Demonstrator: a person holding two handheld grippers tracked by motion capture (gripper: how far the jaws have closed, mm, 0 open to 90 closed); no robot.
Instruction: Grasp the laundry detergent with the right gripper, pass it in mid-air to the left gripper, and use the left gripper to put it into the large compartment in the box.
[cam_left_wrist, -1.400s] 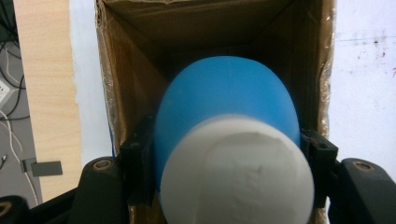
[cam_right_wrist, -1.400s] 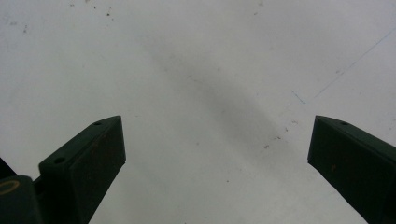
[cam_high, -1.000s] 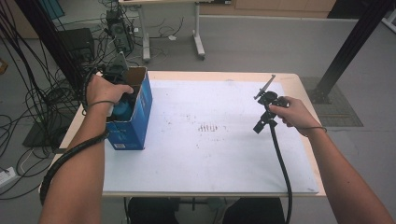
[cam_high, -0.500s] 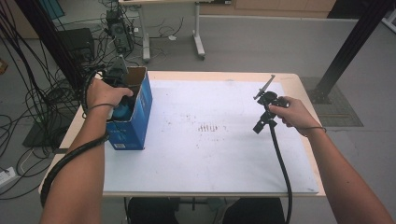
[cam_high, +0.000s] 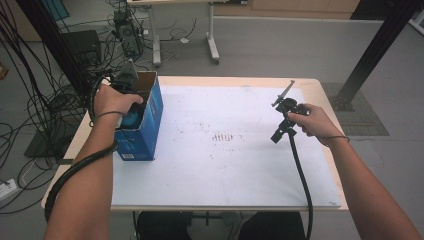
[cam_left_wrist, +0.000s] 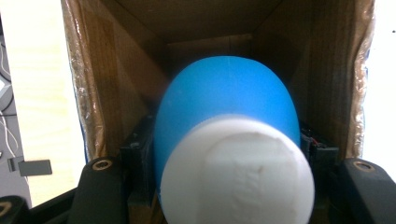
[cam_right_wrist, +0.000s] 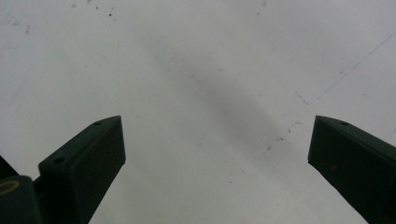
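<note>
Below, white table (smudged) — grey floor beyond.

Smooth blue plastic bottle, brown cardboard box

A blue bottle with a white cap sits partly inside the open cardboard box at the table's left edge.

The blue carton stands upright at the worktop's left edge, the one obstacle on it. Its brown inner walls close in tightly on both sides of the left tool and the blue bottle it clamps; room beyond the bottle looks slight, though it is dim there. Rightward the white sheet lies bare to the right tool, jaws spread over open surface.
</note>
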